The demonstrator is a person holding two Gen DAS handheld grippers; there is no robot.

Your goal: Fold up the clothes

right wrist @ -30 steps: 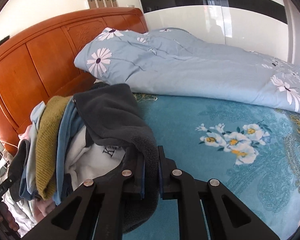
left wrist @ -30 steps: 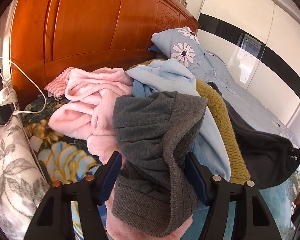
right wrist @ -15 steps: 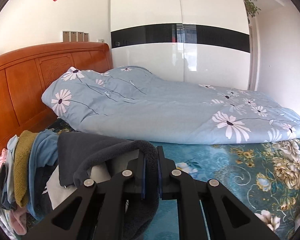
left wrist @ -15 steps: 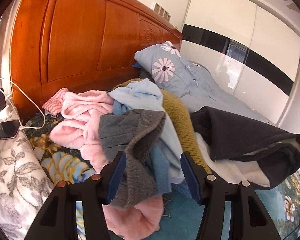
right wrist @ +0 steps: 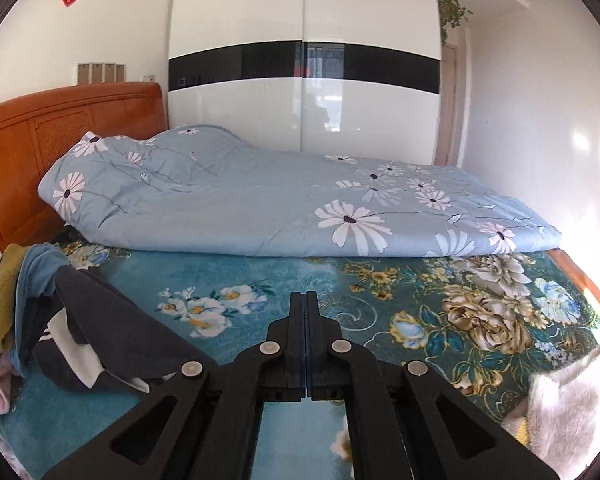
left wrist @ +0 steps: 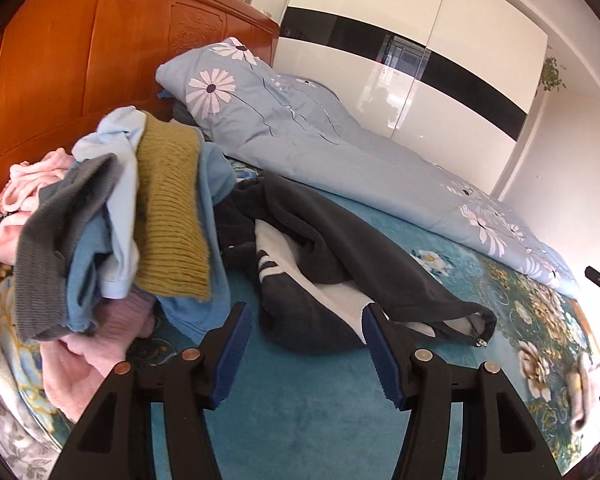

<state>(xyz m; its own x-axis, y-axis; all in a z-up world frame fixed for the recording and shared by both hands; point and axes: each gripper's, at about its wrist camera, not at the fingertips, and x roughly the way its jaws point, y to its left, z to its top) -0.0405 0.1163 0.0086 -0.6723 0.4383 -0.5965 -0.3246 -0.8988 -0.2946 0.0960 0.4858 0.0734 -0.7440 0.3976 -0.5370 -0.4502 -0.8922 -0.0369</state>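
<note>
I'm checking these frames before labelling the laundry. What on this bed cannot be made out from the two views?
- Lower layers of the clothes pile: left wrist view, covered by the mustard knit and grey top.
- Dark jacket: its full shape is bunched up; in the right wrist view the right gripper hides its near end.
- White fluffy fabric: right wrist view, cut off by the edge.
- Objects at the far right: left wrist view, blurred and cropped.

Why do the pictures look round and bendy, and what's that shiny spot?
Both wrist views use fisheye lenses, so the wardrobe bows outward and corners go black. In the right wrist view, sunlight glares on the wall; in the left wrist view, the wardrobe doors mirror the room.
</note>
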